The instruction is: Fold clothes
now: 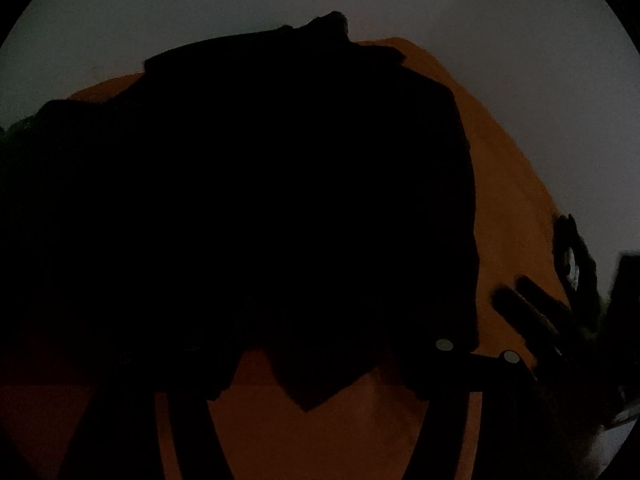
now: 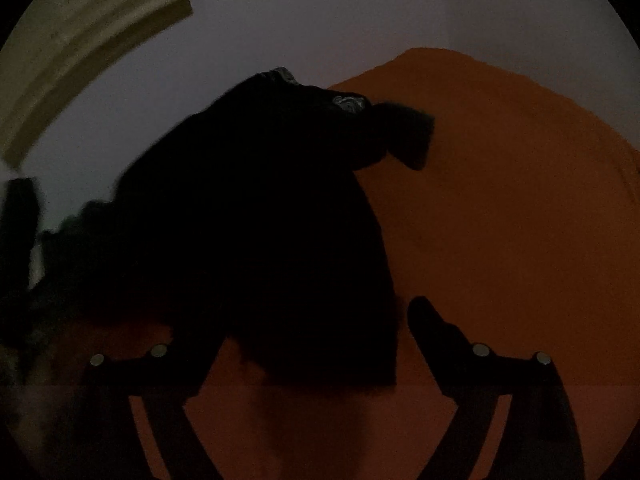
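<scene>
my right gripper [image 2: 308,344] sits wide open around the black garment [image 2: 256,240] on the orange surface [image 2: 500,200]. left gripper [image 1: 316,360]: too dark, i cannot tell.

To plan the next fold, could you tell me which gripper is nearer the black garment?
Left gripper: black garment hem spans its fingers; right gripper straddles only the corner.

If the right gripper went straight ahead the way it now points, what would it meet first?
Most likely the black garment: its near edge lies between the open right gripper fingers on the orange surface. The frames are dark, so depth is uncertain.
</scene>
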Motion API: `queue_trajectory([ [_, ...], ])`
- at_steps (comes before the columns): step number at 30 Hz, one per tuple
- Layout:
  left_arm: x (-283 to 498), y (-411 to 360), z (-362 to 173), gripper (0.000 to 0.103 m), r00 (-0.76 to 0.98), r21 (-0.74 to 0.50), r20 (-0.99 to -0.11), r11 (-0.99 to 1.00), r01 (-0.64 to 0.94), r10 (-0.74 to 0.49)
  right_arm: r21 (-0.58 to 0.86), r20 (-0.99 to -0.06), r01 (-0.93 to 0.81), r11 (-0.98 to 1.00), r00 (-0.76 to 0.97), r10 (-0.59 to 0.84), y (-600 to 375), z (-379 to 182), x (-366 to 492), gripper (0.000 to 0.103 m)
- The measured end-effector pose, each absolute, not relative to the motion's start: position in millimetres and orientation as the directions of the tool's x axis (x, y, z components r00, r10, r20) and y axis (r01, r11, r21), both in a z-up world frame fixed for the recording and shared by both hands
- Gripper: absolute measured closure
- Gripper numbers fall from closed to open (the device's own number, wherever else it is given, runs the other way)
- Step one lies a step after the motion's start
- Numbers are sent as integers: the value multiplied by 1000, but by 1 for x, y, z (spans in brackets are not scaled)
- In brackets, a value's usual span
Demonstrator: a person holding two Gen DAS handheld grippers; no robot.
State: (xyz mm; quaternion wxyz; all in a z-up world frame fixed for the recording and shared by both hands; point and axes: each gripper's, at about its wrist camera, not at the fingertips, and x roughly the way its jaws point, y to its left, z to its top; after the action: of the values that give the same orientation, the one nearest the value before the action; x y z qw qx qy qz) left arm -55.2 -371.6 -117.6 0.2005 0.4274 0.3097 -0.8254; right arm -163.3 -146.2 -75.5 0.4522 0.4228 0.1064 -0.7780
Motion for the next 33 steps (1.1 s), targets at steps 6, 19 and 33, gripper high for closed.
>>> queue_trajectory([
  [6,-76,-377,-122,103,-521,-272,-843,-730,627,-134,343,-777,715,-610,-149,-612,-191,-101,-186,71],
  [19,-7,-294,29,102,-789,-362,-607,-852,378,-92,455,-524,519,-724,-501,-688,6,26,-159,103],
  [33,-21,-245,-23,43,-658,-361,-738,-911,199,148,172,-711,3,-985,-692,-126,369,11,-111,103],
])
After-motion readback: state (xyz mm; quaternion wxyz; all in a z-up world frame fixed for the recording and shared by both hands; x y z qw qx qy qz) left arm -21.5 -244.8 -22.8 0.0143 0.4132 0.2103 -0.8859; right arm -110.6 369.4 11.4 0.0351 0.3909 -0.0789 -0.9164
